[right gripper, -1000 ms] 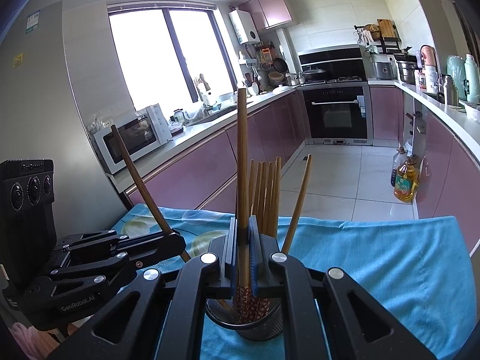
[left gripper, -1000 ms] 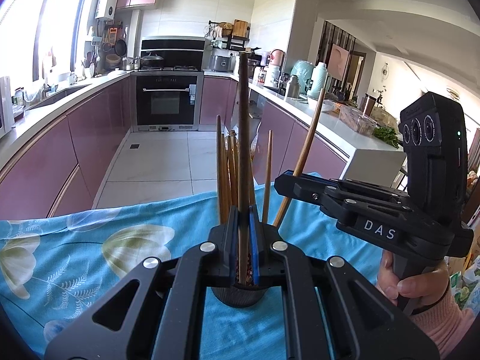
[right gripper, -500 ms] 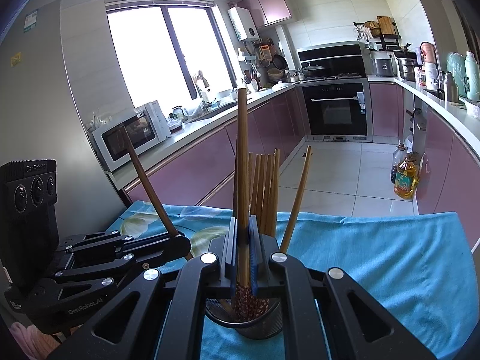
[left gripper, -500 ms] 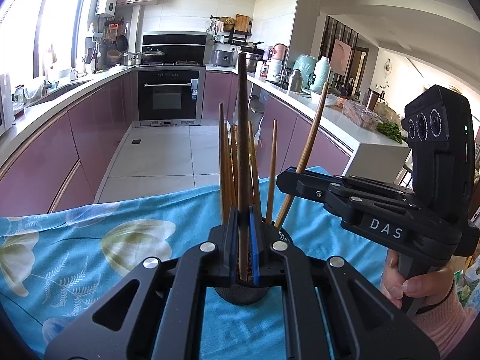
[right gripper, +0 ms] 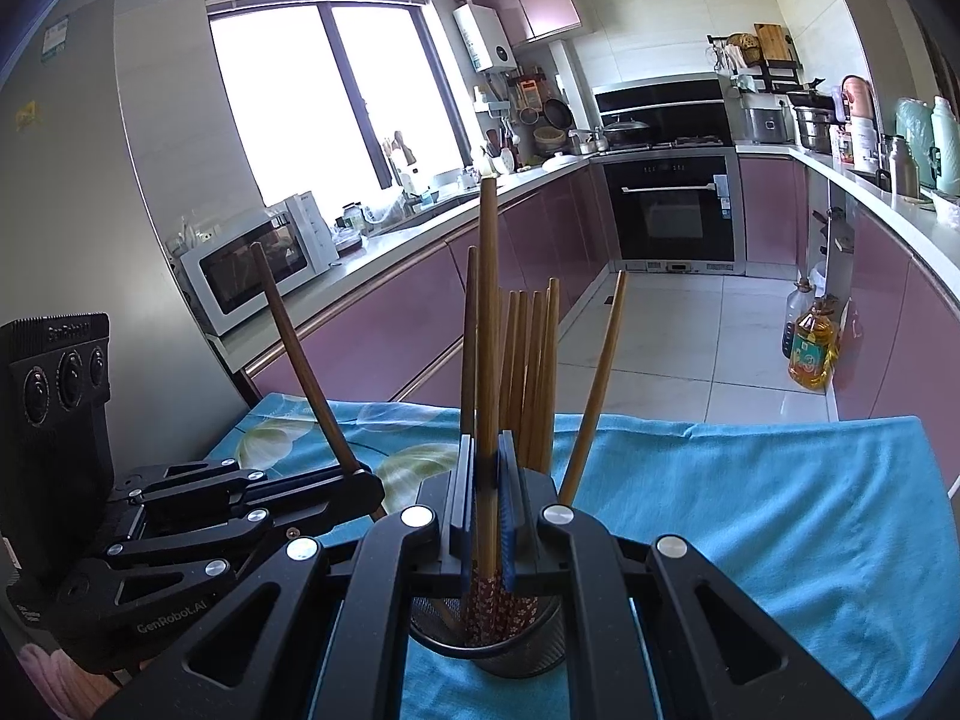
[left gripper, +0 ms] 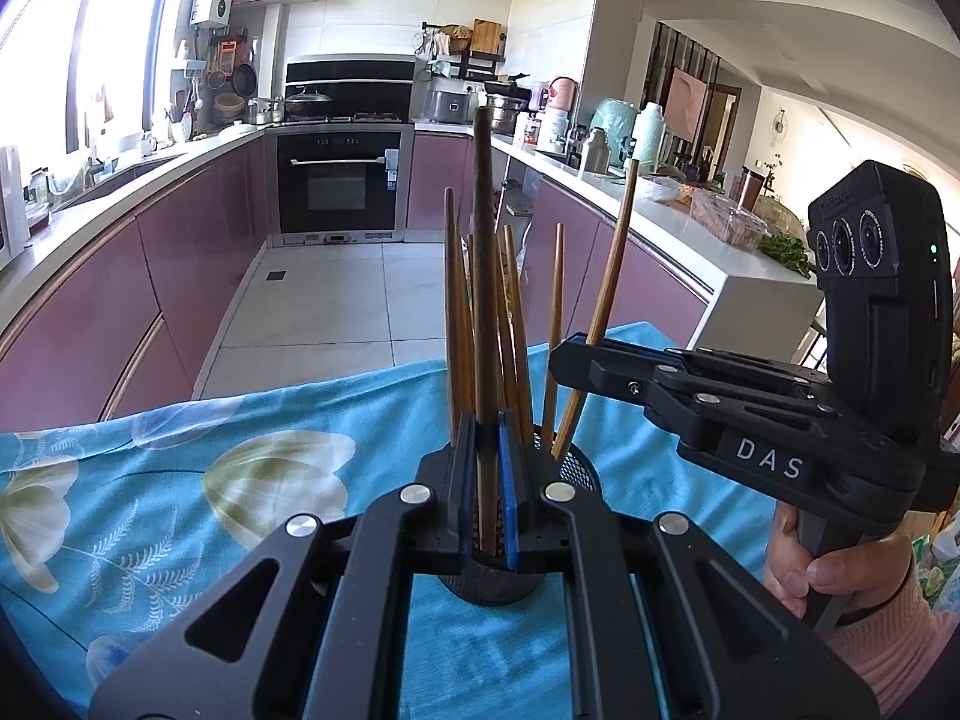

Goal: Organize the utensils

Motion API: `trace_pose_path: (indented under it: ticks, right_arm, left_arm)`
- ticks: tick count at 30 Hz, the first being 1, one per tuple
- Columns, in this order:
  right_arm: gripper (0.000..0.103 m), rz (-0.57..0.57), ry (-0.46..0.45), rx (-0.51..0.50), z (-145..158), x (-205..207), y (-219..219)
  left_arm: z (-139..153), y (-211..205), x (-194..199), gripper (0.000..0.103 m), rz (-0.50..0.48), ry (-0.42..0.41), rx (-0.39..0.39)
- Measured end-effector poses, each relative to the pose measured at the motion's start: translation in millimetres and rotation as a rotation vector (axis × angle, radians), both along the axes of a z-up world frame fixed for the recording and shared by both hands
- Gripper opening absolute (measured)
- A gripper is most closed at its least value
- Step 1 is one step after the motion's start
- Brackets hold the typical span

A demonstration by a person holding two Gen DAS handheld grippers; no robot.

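A black mesh holder (left gripper: 492, 582) (right gripper: 516, 642) stands on the blue floral cloth (left gripper: 180, 480) and holds several wooden chopsticks (left gripper: 510, 324) (right gripper: 534, 372). My left gripper (left gripper: 486, 426) is shut on one dark chopstick (left gripper: 483, 252), upright over the holder. My right gripper (right gripper: 487, 450) is shut on another chopstick (right gripper: 487, 312), its patterned lower end inside the holder. Each gripper shows in the other's view: the right one (left gripper: 576, 354), the left one (right gripper: 366, 480), each clamping a slanted chopstick.
The cloth-covered table ends at its far edge (right gripper: 720, 420), with tiled floor beyond. Purple kitchen cabinets and an oven (left gripper: 339, 186) lie far off. A microwave (right gripper: 252, 264) sits on the left counter. An oil bottle (right gripper: 810, 348) stands on the floor.
Both grippers have sunk slightly toward the holder with their chopsticks still clamped. The holder has stayed in place.
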State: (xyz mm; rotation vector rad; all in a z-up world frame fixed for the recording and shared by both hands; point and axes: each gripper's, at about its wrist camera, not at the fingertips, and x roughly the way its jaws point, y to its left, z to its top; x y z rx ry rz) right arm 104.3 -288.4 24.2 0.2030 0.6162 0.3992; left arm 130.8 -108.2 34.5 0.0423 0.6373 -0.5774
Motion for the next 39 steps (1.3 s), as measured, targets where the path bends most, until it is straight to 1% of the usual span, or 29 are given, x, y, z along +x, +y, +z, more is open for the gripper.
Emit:
trace_pose_path:
  ticks: [2,4,6,9,10,11,12,13,14,15,16,17,18,19,20,21,22,23,24,25,26,27,28,31,35,39]
  right_arm:
    - [0.006,0.002,0.009,-0.003,-2,2,1]
    - [0.009,-0.004,0.017,-0.009,-3,4,2]
    - [0.009,-0.007,0.021,-0.009,-5,4,2]
    - [0.01,-0.015,0.022,-0.007,-7,2,1]
    - [0.01,-0.016,0.023,-0.007,-8,1,1]
    - [0.011,-0.018,0.023,-0.01,-9,0,1]
    - [0.014,-0.02,0.021,-0.016,-9,-2,1]
    - [0.02,-0.025,0.016,-0.025,-9,-4,2]
    - [0.023,-0.027,0.011,-0.031,-10,-7,3]
    - [0.029,-0.028,0.005,-0.038,-10,-11,4]
    - [0.034,-0.031,0.0,-0.046,-10,-13,5]
    - [0.038,-0.035,-0.006,-0.055,-11,-17,6]
    - [0.045,-0.038,-0.013,-0.064,-12,-20,7]
    - [0.055,-0.047,-0.022,-0.075,-13,-24,7]
    - [0.06,-0.058,-0.029,-0.083,-14,-28,8]
    - [0.067,-0.067,-0.037,-0.092,-15,-33,9]
    - [0.073,-0.075,-0.042,-0.102,-17,-36,9]
    - [0.079,-0.087,-0.05,-0.115,-20,-40,10]
    - [0.086,-0.099,-0.061,-0.126,-22,-45,11]
    - [0.089,-0.107,-0.069,-0.136,-24,-48,13]
    - [0.09,-0.112,-0.077,-0.152,-26,-53,14]
    - [0.093,-0.116,-0.083,-0.166,-28,-56,16]
    - [0.096,-0.122,-0.09,-0.18,-30,-60,18]
    - [0.096,-0.139,-0.12,-0.206,-35,-71,24]
    - [0.096,-0.159,-0.152,-0.213,-39,-84,30]
    - [0.096,-0.168,-0.193,-0.225,-38,-96,39]
  left_arm:
    - [-3,-1,3,0.008,0.0,0.007,0.004]
    - [-7,-2,4,0.008,0.005,0.012,0.01]
    - [-11,-1,6,0.01,0.009,0.018,0.014]
    - [-16,1,8,0.017,0.011,0.019,0.016]
    - [-17,2,7,0.021,0.012,0.017,0.015]
    - [-18,3,6,0.022,0.01,0.016,0.013]
    - [-20,5,5,0.022,0.009,0.011,0.01]
    - [-21,6,4,0.024,0.009,0.009,0.008]
    - [-22,8,3,0.026,0.011,0.007,0.004]
    - [-22,11,-1,0.028,0.015,0.003,0.002]
    - [-24,14,-1,0.033,0.023,-0.004,0.0]
    - [-25,17,-3,0.036,0.034,-0.011,-0.001]
    - [-27,21,-5,0.038,0.045,-0.019,-0.002]
    - [-28,25,-8,0.043,0.058,-0.027,-0.004]
    - [-30,29,-11,0.05,0.071,-0.032,-0.005]
    - [-32,33,-15,0.056,0.089,-0.039,-0.004]
    - [-33,37,-18,0.068,0.108,-0.048,-0.003]
    - [-35,43,-21,0.076,0.133,-0.058,-0.004]
    - [-36,47,-25,0.078,0.155,-0.071,-0.003]
    - [-37,52,-29,0.083,0.176,-0.09,0.001]
    - [-37,56,-32,0.093,0.197,-0.104,0.002]
    - [-38,60,-35,0.098,0.219,-0.119,0.001]
    - [-39,66,-40,0.098,0.239,-0.138,-0.005]
    - [-42,76,-50,0.098,0.278,-0.174,0.0]
    - [-47,85,-68,0.098,0.315,-0.221,0.021]
    - [-54,93,-84,0.098,0.333,-0.244,0.027]
